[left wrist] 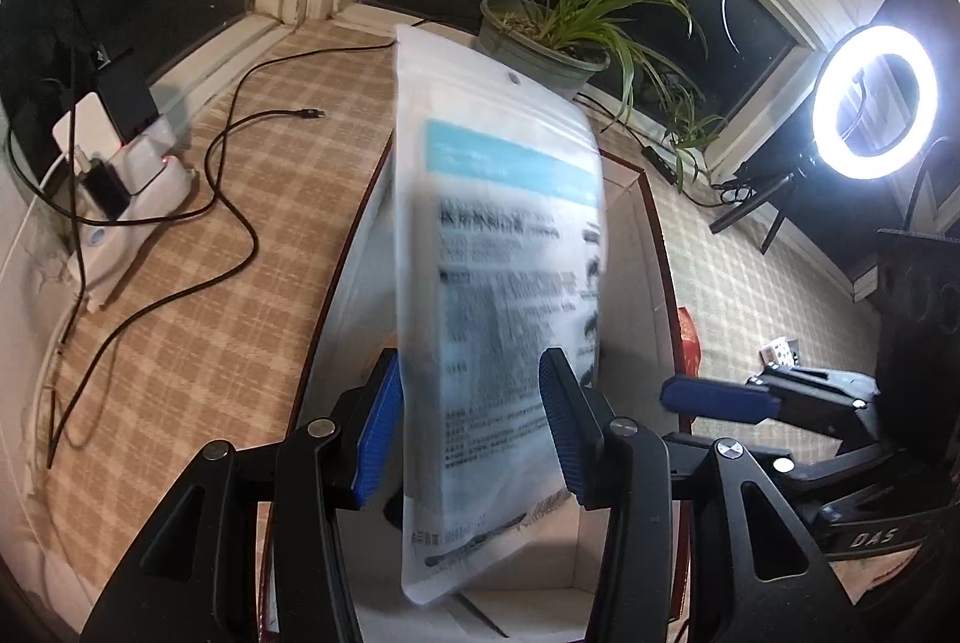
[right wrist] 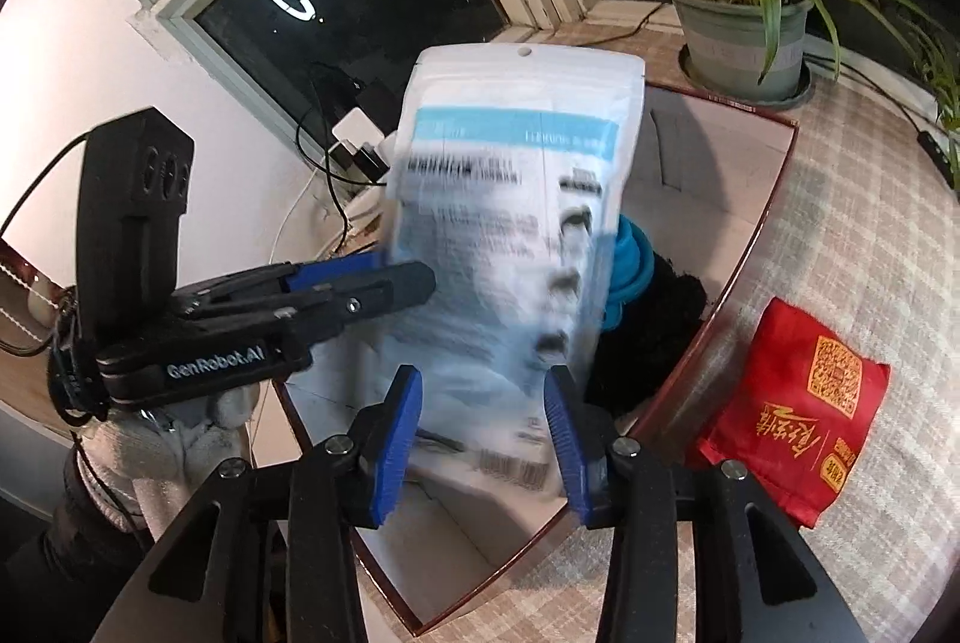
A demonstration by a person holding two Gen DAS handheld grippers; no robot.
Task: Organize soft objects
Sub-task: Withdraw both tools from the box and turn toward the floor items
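Observation:
A white plastic pouch with a light-blue band and printed text [left wrist: 504, 283] stands upright over an open box with a white inside and dark red rim [left wrist: 651, 247]. My left gripper [left wrist: 471, 433] has its blue pads on either side of the pouch; whether they press it is unclear. In the right wrist view the pouch [right wrist: 510, 247] is motion-blurred between my right gripper's [right wrist: 480, 439] spread fingers, and the left gripper [right wrist: 384, 283] comes in from the left, touching the pouch's edge. A blue and a black soft object [right wrist: 654, 319] lie in the box [right wrist: 744, 247]. A red pouch [right wrist: 798, 403] lies outside it.
A potted spider plant [left wrist: 540, 37] stands behind the box on the checked cloth. A power strip with chargers and black cables [left wrist: 120, 169] lies left. A lit ring light [left wrist: 873, 100] stands on the right by the window.

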